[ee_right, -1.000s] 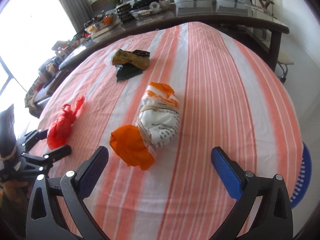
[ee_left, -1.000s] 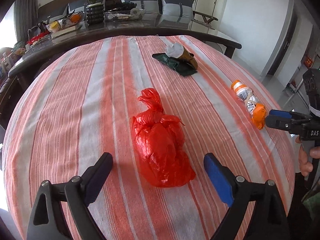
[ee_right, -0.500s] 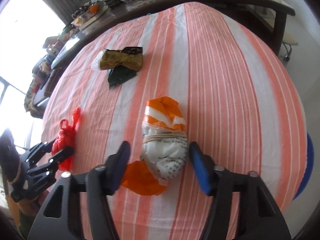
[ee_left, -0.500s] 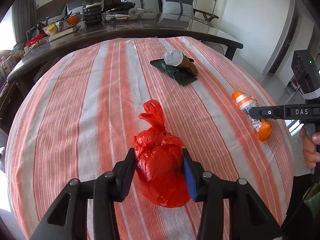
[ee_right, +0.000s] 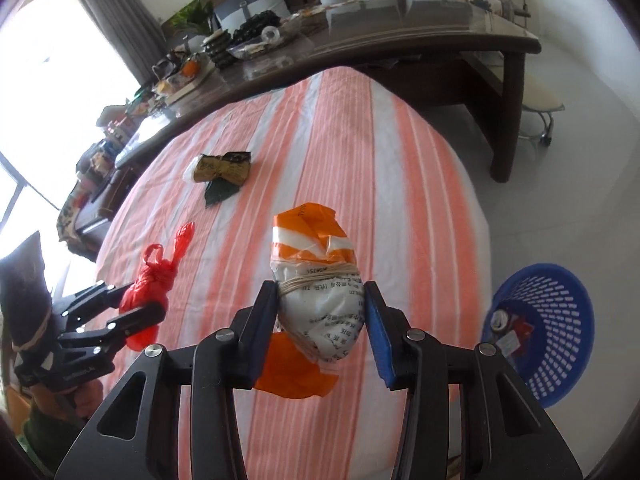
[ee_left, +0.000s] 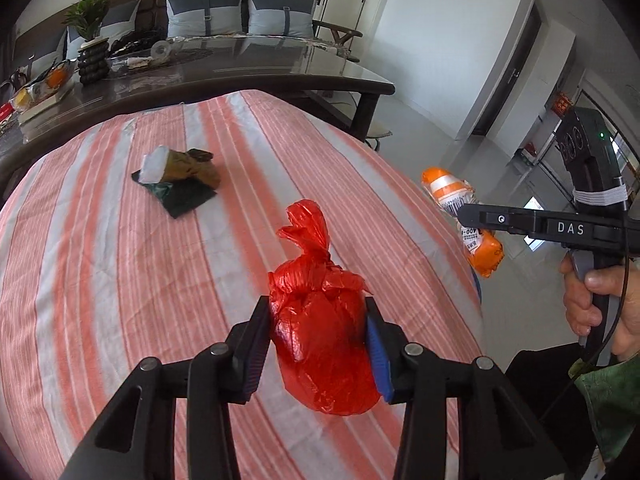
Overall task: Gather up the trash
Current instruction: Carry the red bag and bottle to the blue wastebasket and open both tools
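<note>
While the left gripper [ee_left: 318,336] clamps the red bag [ee_left: 322,336], the right gripper [ee_right: 320,322] grips the orange-and-white bundle [ee_right: 320,300], both seemingly lifted off the striped cloth [ee_left: 120,260].

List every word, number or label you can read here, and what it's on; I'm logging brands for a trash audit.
"DAS": on the right gripper finger arm, seen from the left wrist.
"400-": partial number on the orange and white bundle, rest hidden.
Rows of small printed characters on the same bundle's white wrap, right wrist view: too small and upside down to read.
Brown wrapper: print blurred.
Red bag: no text.
</note>
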Demonstrator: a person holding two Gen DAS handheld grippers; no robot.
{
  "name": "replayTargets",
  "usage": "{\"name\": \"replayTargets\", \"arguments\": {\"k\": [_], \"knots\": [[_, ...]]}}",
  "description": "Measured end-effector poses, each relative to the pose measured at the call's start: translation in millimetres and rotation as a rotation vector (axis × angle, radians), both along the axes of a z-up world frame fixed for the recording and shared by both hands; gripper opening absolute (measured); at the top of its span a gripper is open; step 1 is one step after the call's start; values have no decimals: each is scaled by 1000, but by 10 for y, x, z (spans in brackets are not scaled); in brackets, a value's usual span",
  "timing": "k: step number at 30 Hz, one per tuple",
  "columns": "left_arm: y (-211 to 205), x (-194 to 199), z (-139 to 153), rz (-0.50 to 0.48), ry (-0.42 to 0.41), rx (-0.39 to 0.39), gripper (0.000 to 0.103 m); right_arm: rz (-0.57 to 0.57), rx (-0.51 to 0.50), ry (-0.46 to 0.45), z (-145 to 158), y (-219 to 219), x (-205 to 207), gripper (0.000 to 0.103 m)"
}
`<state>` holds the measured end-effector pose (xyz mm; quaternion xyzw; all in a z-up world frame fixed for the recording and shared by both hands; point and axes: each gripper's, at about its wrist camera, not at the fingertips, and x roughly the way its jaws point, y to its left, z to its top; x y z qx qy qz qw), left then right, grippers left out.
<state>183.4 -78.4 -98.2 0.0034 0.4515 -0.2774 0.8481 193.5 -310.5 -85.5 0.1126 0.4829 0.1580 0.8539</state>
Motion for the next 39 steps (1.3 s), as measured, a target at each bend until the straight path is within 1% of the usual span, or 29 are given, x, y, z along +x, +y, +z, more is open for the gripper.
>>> {"name": "replayTargets", "arguments": {"k": [3,6,11,15,21,26,30,32,33,34,35,36,39], "knots": [[-421,-2,19,-65,14,-21,44,-55,-34,-14,48,-420,-61,44],[-893,-11,38,-137,24,-35,44,-129,-88,-13,23,-905,-113,44],[-1702,1,-17,-236,41,-35,44,-233,-153,35,-191,-1613,-184,44],[-2269,72,-161,-288,76,-34,45,-284,-190,75,-451,-2013,-215,45],[-2923,256,-540,-317,133,-7,45,-352,-174,118,-765,-2469,-227,45],[-3284,357,-855,-341,163,26,45,-383,-132,158,-954,-2731,-232,45],[-3503,368,-1058,-367,167,51,48,-403,-94,182,-1080,-2877,-188,45],[-3619,394,-1164,-388,175,58,57,-414,-78,187,-1127,-2928,-155,47],[-3664,434,-1218,-384,181,68,63,-417,-67,189,-1150,-2949,-136,48],[-3686,465,-1263,-372,187,76,64,-416,-46,191,-1177,-2985,-127,61],[-3701,494,-1292,-361,195,74,64,-424,-30,194,-1205,-3003,-121,68],[-3695,513,-1303,-349,204,67,64,-432,-22,199,-1218,-3019,-120,73],[-3575,509,-1202,-312,198,30,64,-436,-25,185,-1175,-3049,-153,73]]}}
